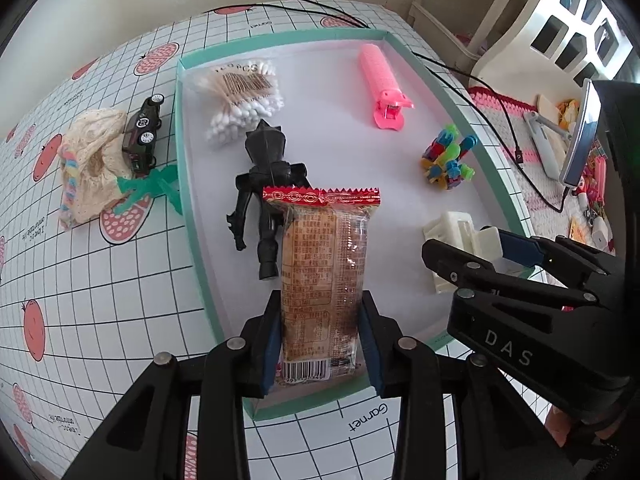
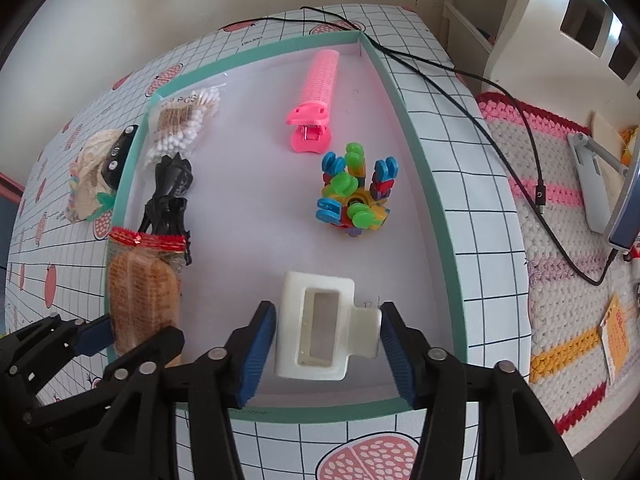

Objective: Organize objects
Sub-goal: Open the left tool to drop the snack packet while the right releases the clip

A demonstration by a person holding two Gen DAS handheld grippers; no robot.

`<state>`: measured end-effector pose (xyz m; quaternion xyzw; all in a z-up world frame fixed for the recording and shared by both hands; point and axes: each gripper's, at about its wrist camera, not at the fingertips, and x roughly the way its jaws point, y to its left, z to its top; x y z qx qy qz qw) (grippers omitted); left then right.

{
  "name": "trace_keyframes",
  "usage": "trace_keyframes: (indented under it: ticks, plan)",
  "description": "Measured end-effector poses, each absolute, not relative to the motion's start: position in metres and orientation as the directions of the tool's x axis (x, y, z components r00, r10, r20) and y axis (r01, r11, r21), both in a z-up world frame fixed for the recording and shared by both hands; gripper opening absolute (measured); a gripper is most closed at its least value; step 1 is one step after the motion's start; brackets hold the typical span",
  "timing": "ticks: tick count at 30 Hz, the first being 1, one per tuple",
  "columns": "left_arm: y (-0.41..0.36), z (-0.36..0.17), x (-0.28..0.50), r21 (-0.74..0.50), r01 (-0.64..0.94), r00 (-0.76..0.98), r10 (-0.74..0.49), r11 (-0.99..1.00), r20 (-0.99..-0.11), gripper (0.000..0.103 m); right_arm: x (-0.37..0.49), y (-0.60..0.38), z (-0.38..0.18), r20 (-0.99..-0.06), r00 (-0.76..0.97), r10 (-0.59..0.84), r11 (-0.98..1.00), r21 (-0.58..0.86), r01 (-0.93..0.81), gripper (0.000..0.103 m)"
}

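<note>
Left hand-held gripper (image 1: 320, 340) clamps the snack packet (image 1: 324, 276) above the tray (image 1: 188, 184); the right hand-held gripper (image 2: 328, 344) straddles the white clip (image 2: 320, 324), jaws apart. Lowered carelessly, the packet could land on the black figure (image 1: 264, 184) just ahead.

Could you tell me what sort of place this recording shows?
Probably a home room: a table under a pomegranate-print grid cloth, a crocheted blanket alongside, and a shallow teal-rimmed tray holding small household items.
</note>
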<state>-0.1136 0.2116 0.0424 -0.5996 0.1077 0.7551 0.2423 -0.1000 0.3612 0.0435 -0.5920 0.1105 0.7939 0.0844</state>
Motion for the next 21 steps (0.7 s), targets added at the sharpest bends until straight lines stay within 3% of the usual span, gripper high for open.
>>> trace_keyframes:
  ticks: [11,21]
  plan:
    - [0.198,0.064,-0.116,-0.182,-0.475,-0.183,0.299,-0.861,-0.937,0.037,-0.095,0.358,0.065,-0.936,-0.353,0.005,-0.962,0.092,-0.257,0.059]
    - [0.204,0.058,-0.115,-0.156,-0.489,-0.189,0.279,-0.858,-0.942,0.043,-0.103,0.356,0.066,-0.933,-0.359,0.002,-0.961,0.097,-0.258,0.059]
